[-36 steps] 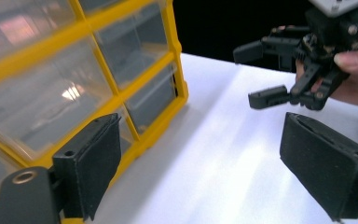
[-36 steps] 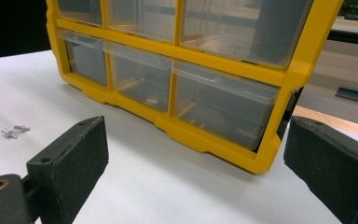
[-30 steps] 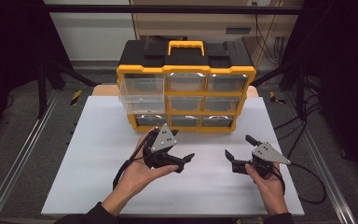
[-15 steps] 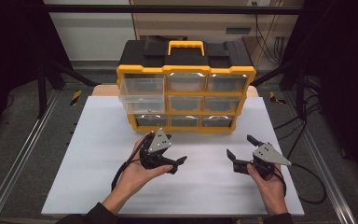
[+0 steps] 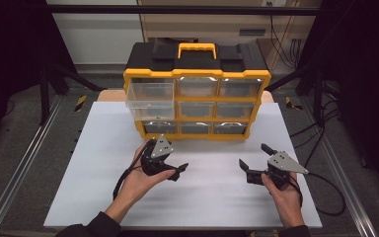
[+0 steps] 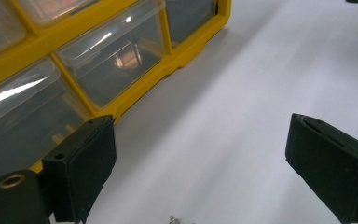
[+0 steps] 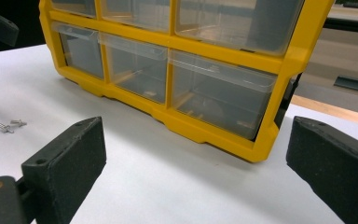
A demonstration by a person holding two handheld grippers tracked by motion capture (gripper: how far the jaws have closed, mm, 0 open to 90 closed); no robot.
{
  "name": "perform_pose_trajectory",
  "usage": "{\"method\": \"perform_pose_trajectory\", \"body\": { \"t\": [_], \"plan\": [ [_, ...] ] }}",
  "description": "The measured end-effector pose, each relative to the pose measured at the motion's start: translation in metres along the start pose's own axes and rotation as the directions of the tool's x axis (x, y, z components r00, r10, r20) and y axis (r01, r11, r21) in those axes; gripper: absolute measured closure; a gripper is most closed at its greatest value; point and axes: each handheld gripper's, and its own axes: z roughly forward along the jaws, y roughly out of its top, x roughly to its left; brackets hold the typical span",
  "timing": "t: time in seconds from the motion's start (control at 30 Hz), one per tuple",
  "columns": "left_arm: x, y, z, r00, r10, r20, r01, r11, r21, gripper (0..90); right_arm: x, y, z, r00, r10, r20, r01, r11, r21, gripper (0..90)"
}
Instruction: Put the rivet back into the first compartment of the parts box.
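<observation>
A yellow and black drawer organizer (image 5: 197, 94) stands at the back of the white table (image 5: 103, 163), and its top-left clear drawer (image 5: 150, 95) is pulled out. My left gripper (image 5: 169, 159) hovers open just in front of the bottom-left drawers (image 6: 107, 60), nothing between its jaws (image 6: 200, 135). My right gripper (image 5: 253, 155) is open too, facing the organizer's bottom-right drawer (image 7: 214, 98) with its jaws (image 7: 196, 135) wide apart. Two small metal screws (image 7: 9, 125) lie on the table to its left. One screw tip (image 6: 172, 218) shows below the left jaws.
Metal rails run along both sides of the table (image 5: 19, 168). Cables trail off the right edge (image 5: 325, 187). The white surface between the two grippers and in front of the organizer is bare (image 5: 212, 187).
My left gripper has shifted slightly left and turned a little in the hand. The right gripper has hardly moved. Both stay open.
</observation>
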Motion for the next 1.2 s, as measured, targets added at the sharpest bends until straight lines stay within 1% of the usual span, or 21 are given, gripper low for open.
{"method": "perform_pose_trajectory", "body": {
  "t": [0.13,0.17,0.2,0.27,0.3,0.37,0.47,0.5,0.6,0.63,0.7,0.77,0.8,0.83,0.87,0.97,1.0,1.03,1.1,1.17,1.2],
  "plan": [
    [0.005,-0.004,0.0,0.9999,-0.012,-0.007,0.012,0.9998,0.014,8.6,0.0,0.0,0.0,1.0,0.004,0.002,-0.004,1.0,-0.001,4.8],
    [0.007,-0.006,0.001,0.9999,-0.016,-0.005,0.016,0.9995,0.029,8.6,-0.001,0.0,0.0,1.0,0.003,0.002,-0.003,1.0,-0.002,4.8],
    [0.009,-0.006,0.001,1.0,-0.006,-0.005,0.006,0.9991,0.042,8.7,-0.001,0.0,0.0,1.0,0.004,0.001,-0.004,1.0,-0.003,4.8],
    [0.009,-0.007,0.002,1.0,-0.005,-0.005,0.005,0.9987,0.05,8.7,0.0,0.0,0.0,1.0,0.005,0.0,-0.005,1.0,-0.002,4.8],
    [0.01,-0.008,0.003,0.9999,-0.013,-0.003,0.013,0.9981,0.061,8.7,0.0,0.0,0.0,1.0,0.004,-0.002,-0.004,1.0,-0.003,4.8],
    [0.011,-0.009,0.003,1.0,-0.005,-0.002,0.005,0.9976,0.069,8.6,0.0,0.0,0.0,1.0,0.002,-0.001,-0.002,1.0,-0.002,4.8],
    [0.014,-0.01,0.003,1.0,-0.01,0.0,0.01,0.9967,0.081,8.7,0.0,0.001,0.0,1.0,0.005,0.0,-0.005,1.0,-0.005,4.7],
    [0.015,-0.011,0.004,1.0,-0.008,0.005,0.007,0.9947,0.102,8.6,0.0,0.001,0.0,1.0,0.006,0.001,-0.006,1.0,-0.004,4.7],
    [0.015,-0.012,0.004,1.0,-0.003,0.006,0.003,0.9938,0.111,8.7,0.0,0.0,0.0,1.0,0.006,0.001,-0.006,1.0,-0.001,4.6],
    [0.015,-0.013,0.005,0.9999,-0.015,0.008,0.014,0.9934,0.113,8.7,0.0,0.001,0.0,1.0,0.006,0.001,-0.006,1.0,-0.002,4.6],
    [0.015,-0.013,0.006,0.9997,-0.021,0.013,0.019,0.9929,0.118,8.7,0.0,0.001,0.0,1.0,0.005,-0.002,-0.005,1.0,-0.001,4.6],
    [0.016,-0.013,0.006,0.9997,-0.018,0.014,0.016,0.9919,0.126,8.6,0.0,0.001,0.0,1.0,0.002,-0.002,-0.002,1.0,-0.001,4.6],
    [0.016,-0.013,0.006,0.9995,-0.028,0.012,0.026,0.9918,0.125,8.6,0.0,0.001,0.0,1.0,0.002,-0.002,-0.002,1.0,-0.001,4.6],
    [0.017,-0.013,0.007,0.9994,-0.03,0.015,0.027,0.9901,0.137,8.6,0.0,0.001,0.0,1.0,0.003,-0.003,-0.003,1.0,0.0,4.6],
    [0.018,-0.012,0.007,0.9998,-0.018,0.013,0.015,0.9878,0.155,8.7,0.001,0.001,0.0,1.0,0.003,-0.003,-0.003,1.0,0.0,4.6],
    [0.018,-0.011,0.007,0.9997,-0.021,0.012,0.019,0.9867,0.161,8.9,0.001,0.001,0.0,1.0,0.003,-0.004,-0.003,1.0,-0.001,4.5],
    [0.02,-0.011,0.006,0.9998,-0.012,0.016,0.009,0.984,0.178,9.1,0.001,0.001,0.0,1.0,0.002,-0.005,-0.002,1.0,-0.001,4.6],
    [0.021,-0.011,0.007,0.9998,-0.017,0.015,0.014,0.9843,0.176,9.5,0.001,0.001,0.0,1.0,0.002,-0.006,-0.002,1.0,-0.002,4.5],
    [0.021,-0.011,0.007,0.9998,-0.014,0.015,0.011,0.9835,0.181,10.5,0.001,0.001,0.0,1.0,0.001,-0.006,-0.001,1.0,-0.001,4.5],
    [0.022,-0.012,0.009,0.9997,-0.016,0.018,0.012,0.9805,0.196,12.0,0.001,0.001,0.001,1.0,-0.001,-0.003,0.001,1.0,0.002,4.5],
    [0.023,-0.014,0.011,0.9997,-0.017,0.016,0.013,0.9776,0.21,15.6,0.001,0.001,0.001,1.0,0.0,-0.007,0.0,1.0,0.005,4.5]
  ]
}}
